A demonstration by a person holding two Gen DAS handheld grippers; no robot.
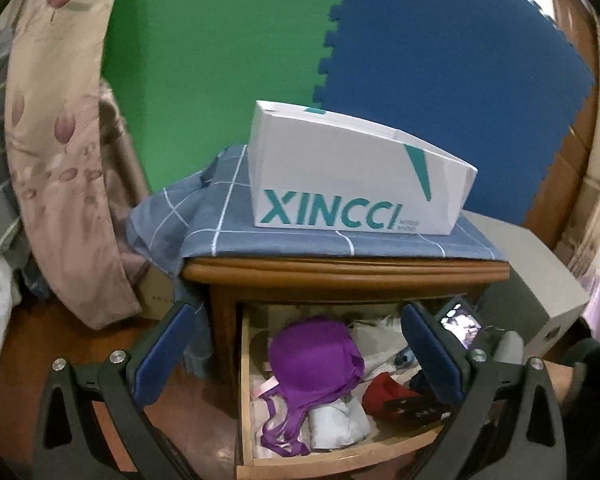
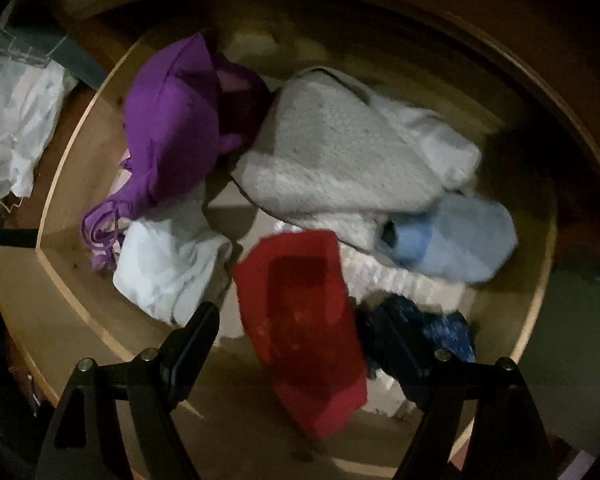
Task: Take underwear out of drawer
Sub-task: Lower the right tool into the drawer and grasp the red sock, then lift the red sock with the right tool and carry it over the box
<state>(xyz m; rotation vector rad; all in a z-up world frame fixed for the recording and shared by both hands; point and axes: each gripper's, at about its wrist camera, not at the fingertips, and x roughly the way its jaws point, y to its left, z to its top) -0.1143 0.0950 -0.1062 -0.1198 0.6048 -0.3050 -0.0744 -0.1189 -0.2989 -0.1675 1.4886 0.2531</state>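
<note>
The wooden drawer (image 1: 245,384) stands pulled out, full of clothes. A purple bra (image 1: 316,356) lies at its left, with white garments (image 1: 336,424) and a red pair of underwear (image 1: 380,396) beside it. My left gripper (image 1: 300,348) hovers in front of the drawer, jaws wide open and empty. From straight above, the right wrist view shows the purple bra (image 2: 172,128), a fuzzy grey-white garment (image 2: 332,152), a light blue piece (image 2: 456,236), a dark blue piece (image 2: 432,328) and the red underwear (image 2: 300,312). My right gripper (image 2: 300,332) is open, its fingers either side of the red underwear.
A white XINCCI box (image 1: 340,184) sits on a blue checked cloth (image 1: 204,216) on top of the nightstand (image 1: 340,272). Floral bedding (image 1: 60,160) hangs at the left, and a pale box (image 1: 540,280) stands at the right. A person's arm (image 1: 564,380) holds the right gripper.
</note>
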